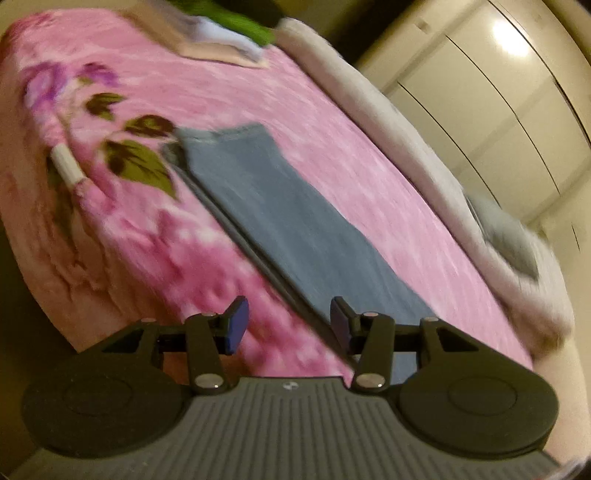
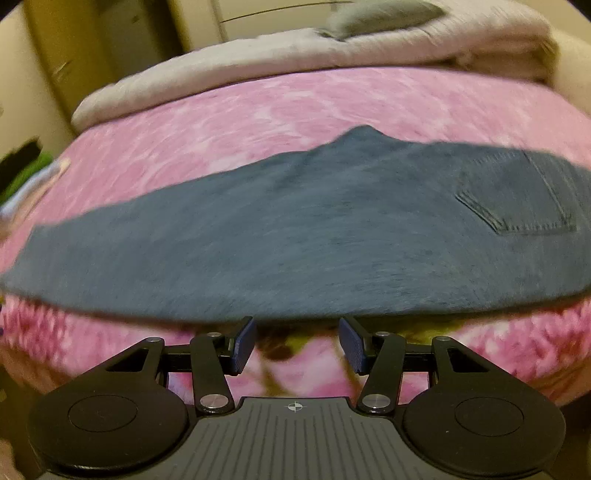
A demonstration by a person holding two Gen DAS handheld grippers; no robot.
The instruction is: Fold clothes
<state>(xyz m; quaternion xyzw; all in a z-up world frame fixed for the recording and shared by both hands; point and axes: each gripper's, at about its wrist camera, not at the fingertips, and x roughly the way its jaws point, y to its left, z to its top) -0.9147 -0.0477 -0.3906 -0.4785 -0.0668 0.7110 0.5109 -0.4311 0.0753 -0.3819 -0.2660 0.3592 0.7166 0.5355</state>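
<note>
A pair of blue jeans [image 1: 273, 206] lies flat on a pink floral blanket [image 1: 155, 92], folded lengthwise with one leg on the other. In the right wrist view the jeans [image 2: 295, 236] stretch across the frame, back pocket [image 2: 517, 195] at the right, leg end at the left. My left gripper [image 1: 290, 325] is open above the near end of the jeans, nothing between its blue pads [image 1: 236, 325]. My right gripper [image 2: 297, 345] is open too, just short of the jeans' near long edge, holding nothing.
A grey-beige duvet [image 2: 295, 51] is bunched along the far side of the bed with a grey garment [image 2: 384, 14] on it. A stack of folded clothes [image 1: 221, 40] sits at one end of the bed. Cream wardrobe doors [image 1: 498, 92] stand beyond.
</note>
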